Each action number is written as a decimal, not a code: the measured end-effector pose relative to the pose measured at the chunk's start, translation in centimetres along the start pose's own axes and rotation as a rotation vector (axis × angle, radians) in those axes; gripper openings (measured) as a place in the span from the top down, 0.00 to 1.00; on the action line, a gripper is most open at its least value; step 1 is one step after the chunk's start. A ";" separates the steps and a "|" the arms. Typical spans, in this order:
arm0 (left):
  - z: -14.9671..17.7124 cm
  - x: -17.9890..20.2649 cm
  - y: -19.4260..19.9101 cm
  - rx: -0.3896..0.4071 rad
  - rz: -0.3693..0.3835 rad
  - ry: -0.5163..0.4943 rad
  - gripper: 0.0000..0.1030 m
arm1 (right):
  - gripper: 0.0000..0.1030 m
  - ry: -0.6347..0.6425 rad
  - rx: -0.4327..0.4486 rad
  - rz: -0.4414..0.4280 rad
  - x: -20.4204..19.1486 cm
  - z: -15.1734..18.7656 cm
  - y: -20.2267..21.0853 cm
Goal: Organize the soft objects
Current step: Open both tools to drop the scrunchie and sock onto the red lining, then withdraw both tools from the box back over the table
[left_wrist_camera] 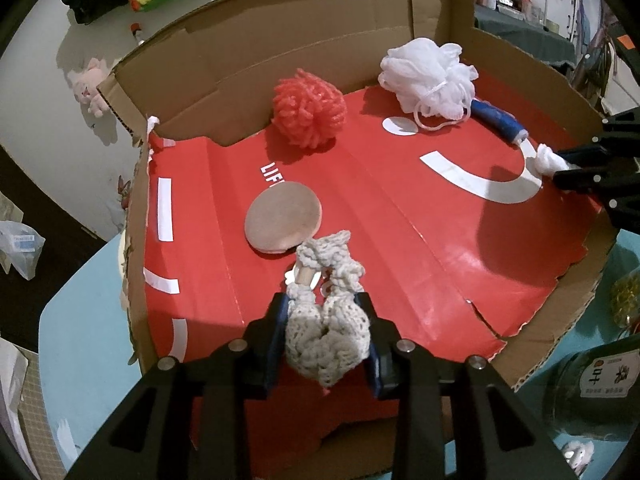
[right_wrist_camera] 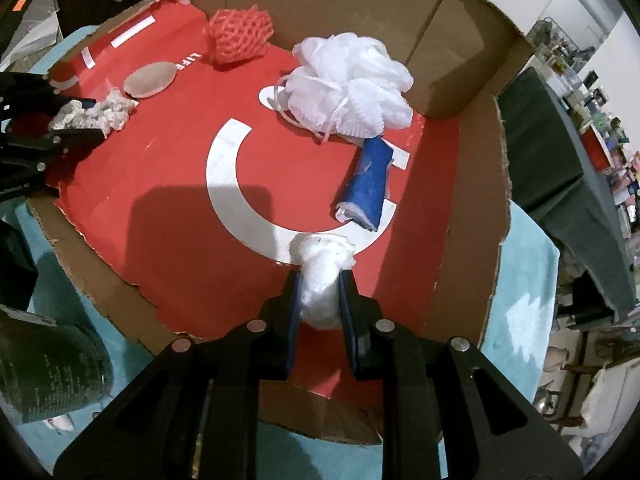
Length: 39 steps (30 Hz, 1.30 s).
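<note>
Left hand-held gripper (left_wrist_camera: 326, 320) grips a cream crocheted piece (left_wrist_camera: 326, 336) at the near edge of the red cardboard tray (left_wrist_camera: 440, 248). Right hand-held gripper (right_wrist_camera: 320, 292) is clamped on a white wad (right_wrist_camera: 322, 276), near the blue roll (right_wrist_camera: 366, 184). The tray rests on the tabletop (left_wrist_camera: 88, 320).

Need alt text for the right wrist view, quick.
The right tool pinches a white plastic wad above a red cardboard tray. Beyond lie a rolled blue cloth, a white bath pouf and a red yarn ball.
</note>
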<state>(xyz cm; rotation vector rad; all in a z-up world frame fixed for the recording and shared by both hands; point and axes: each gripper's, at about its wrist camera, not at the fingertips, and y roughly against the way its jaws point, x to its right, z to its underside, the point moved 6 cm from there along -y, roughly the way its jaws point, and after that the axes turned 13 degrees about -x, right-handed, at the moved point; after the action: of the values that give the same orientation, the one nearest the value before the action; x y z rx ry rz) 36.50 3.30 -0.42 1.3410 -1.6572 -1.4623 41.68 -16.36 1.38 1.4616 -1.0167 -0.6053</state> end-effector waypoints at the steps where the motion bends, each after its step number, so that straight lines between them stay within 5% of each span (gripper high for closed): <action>1: 0.0 0.0 0.0 -0.003 0.002 -0.001 0.65 | 0.82 -0.001 -0.006 0.003 0.0 0.0 -0.1; 10: -0.3 -0.1 -0.1 -0.003 0.004 -0.002 0.58 | 0.81 0.002 -0.019 0.010 -0.2 -0.2 -0.3; 18: -0.3 -0.1 0.9 0.038 0.013 -0.001 0.38 | 0.75 0.008 -0.026 0.005 -0.3 -0.2 -0.4; 25: 0.6 0.1 4.9 0.147 0.041 0.016 0.25 | 0.66 -0.012 -0.006 -0.020 -0.2 0.0 0.8; 28: 1.5 0.5 7.7 0.221 0.044 0.031 0.18 | 0.29 -0.026 0.041 -0.012 -0.3 0.4 2.4; 33: 4.2 1.5 12.8 0.356 0.084 0.078 0.04 | 0.29 -0.072 0.118 -0.002 0.1 1.7 6.2; 39: 8.0 3.1 17.7 0.489 0.116 0.111 0.00 | 0.29 -0.119 0.222 -0.011 -0.3 4.7 11.3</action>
<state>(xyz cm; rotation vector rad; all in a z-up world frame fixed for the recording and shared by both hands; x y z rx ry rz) 22.71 2.05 13.61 1.5100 -2.0607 -0.9281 34.84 -17.70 11.42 1.6406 -1.1999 -0.6081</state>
